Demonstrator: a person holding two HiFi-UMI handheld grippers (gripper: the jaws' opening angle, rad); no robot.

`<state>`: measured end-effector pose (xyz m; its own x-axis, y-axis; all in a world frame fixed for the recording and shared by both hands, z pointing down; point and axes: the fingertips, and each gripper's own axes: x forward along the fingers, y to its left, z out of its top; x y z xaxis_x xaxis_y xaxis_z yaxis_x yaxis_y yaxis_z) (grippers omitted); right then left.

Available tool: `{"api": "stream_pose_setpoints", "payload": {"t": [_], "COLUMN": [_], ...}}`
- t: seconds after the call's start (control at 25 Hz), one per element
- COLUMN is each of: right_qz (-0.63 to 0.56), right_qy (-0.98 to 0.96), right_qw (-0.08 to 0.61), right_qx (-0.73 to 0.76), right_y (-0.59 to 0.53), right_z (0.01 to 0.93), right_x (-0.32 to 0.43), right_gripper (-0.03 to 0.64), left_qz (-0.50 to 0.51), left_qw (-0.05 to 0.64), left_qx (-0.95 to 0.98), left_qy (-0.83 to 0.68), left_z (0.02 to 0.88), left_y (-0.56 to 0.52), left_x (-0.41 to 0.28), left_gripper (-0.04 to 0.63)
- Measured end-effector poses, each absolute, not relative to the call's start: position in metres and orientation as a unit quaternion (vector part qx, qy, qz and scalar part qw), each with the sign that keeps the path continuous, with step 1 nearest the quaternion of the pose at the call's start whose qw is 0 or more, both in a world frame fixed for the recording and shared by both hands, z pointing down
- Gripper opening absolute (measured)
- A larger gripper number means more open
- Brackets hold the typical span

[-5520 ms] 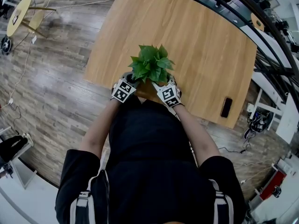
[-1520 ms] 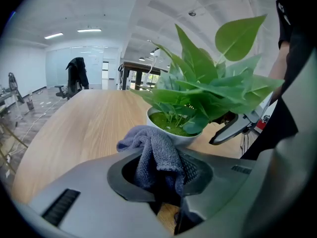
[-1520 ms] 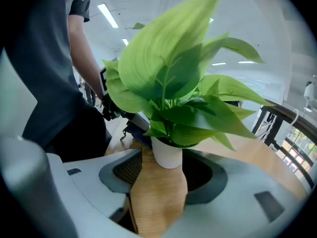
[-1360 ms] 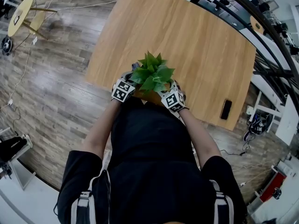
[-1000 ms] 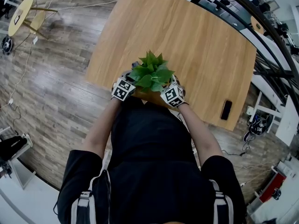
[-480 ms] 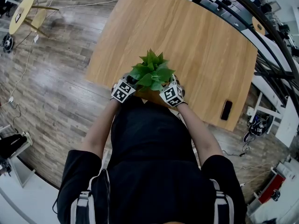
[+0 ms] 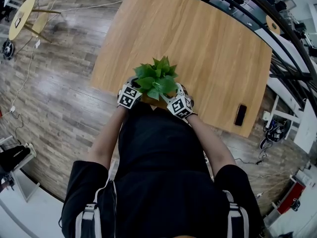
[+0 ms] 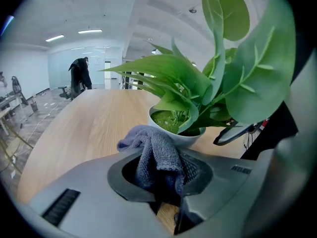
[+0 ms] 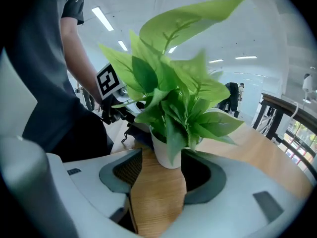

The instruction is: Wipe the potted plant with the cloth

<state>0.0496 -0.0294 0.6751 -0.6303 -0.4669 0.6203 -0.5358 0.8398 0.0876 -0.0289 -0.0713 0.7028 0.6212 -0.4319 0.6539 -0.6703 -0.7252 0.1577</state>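
A potted plant (image 7: 156, 78) with broad green leaves stands in a white pot (image 8: 184, 134) near the front edge of the wooden table (image 7: 208, 48). My left gripper (image 8: 161, 175) is shut on a grey-blue cloth (image 8: 157, 155), whose bunched end lies just short of the pot's rim. In the head view the left gripper (image 7: 133, 90) is at the plant's left and the right gripper (image 7: 176, 101) at its right. The right gripper (image 9: 158, 182) is open, with the pot (image 9: 166, 152) at the mouth of its jaws and bare wood between them. Leaves (image 9: 173, 83) hide much of the pot.
A black phone (image 7: 240, 114) lies on the table near its right front edge. A round yellow side table (image 7: 20, 16) stands on the floor at far left. Black railings (image 7: 292, 68) run past the table's right side. A person (image 8: 81, 73) stands far off.
The plant's leaves have shifted a little to the left and turned. My right gripper has edged slightly lower beside the pot. The left gripper still holds the cloth in about the same place.
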Motion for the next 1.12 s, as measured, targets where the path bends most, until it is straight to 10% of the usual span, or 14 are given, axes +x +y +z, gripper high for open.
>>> {"api": "stream_pose_setpoints", "payload": {"t": [1.12], "right_qz": [0.062], "right_qy": [-0.882], "right_qw": [0.330], "right_qx": [0.330], "right_y": [-0.063], "right_z": [0.672], "right_x": [0.057], "right_gripper": [0.242], "left_qz": [0.297], "left_qw": [0.182], "left_qx": [0.885], "left_qy": [-0.307], "left_z": [0.698], "left_y": [-0.064], "left_x": [-0.018], "left_gripper": [0.112]}}
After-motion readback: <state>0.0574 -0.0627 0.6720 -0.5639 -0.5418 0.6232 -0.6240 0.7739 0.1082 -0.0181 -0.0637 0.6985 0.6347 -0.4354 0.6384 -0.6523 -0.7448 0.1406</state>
